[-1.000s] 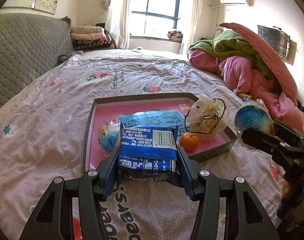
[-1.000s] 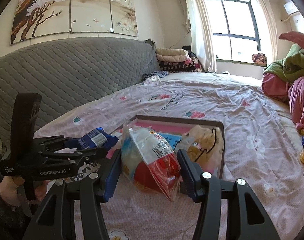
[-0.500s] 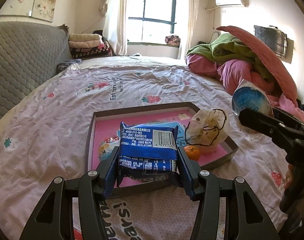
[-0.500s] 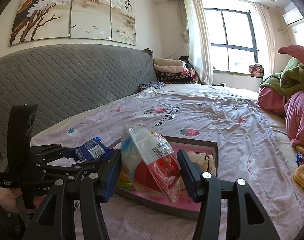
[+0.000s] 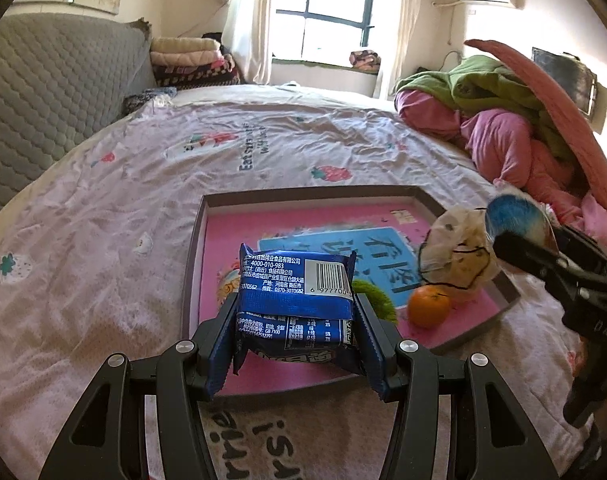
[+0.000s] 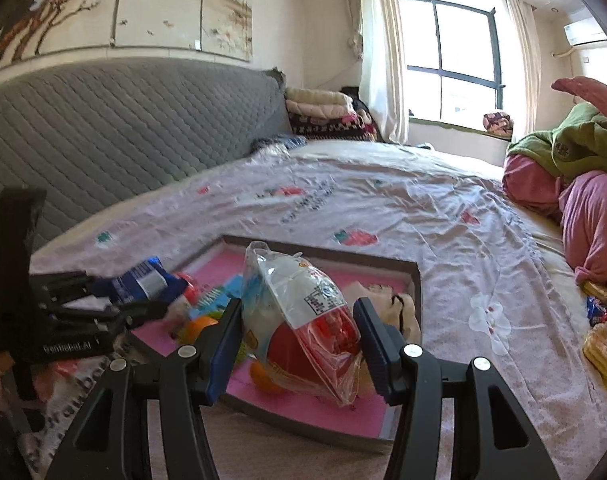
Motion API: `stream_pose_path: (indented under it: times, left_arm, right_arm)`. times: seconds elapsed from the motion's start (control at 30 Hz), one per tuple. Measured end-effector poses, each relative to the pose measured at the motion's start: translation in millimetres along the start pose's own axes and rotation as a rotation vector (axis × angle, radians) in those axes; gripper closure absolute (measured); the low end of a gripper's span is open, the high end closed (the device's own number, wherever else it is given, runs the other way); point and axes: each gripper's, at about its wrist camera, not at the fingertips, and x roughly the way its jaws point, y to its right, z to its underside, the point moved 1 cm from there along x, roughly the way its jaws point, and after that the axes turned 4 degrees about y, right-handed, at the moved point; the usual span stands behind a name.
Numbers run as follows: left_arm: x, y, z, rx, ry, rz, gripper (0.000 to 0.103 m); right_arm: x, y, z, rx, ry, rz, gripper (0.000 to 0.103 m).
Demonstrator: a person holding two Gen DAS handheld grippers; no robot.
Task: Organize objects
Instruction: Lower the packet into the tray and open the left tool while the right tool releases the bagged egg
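Snacks ride in both our grippers: left gripper (image 5: 293, 320) clamps the blue packet (image 5: 293, 304), right gripper (image 6: 299, 344) the clear bag (image 6: 303, 320), both now nearer above the pink tray (image 5: 191, 272), ready for dropping.

Bed (image 5: 103, 240): pink-lined tray (image 5: 191, 264), heaped bedding (image 5: 503, 128), folded blankets (image 5: 191, 60).

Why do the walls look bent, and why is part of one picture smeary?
Both wrist views use fisheye lenses, bowing the window and darkening corners. Right wrist view: the left tongs and blue packet are motion-blurred. The window glares white in both.
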Motion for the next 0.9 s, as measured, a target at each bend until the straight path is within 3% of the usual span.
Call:
stream_pose_path:
  times: [0.37,0.9]
  left_arm:
    - [20,-2,-1,0.007,-0.005,-0.009,0.047]
    - [30,15,4,0.067,-0.007,0.016,0.046]
  right_arm:
    - [24,16,21,0.038,-0.083,0.011,0.047]
    - [42,9,34,0.002,-0.128,0.036,0.046]
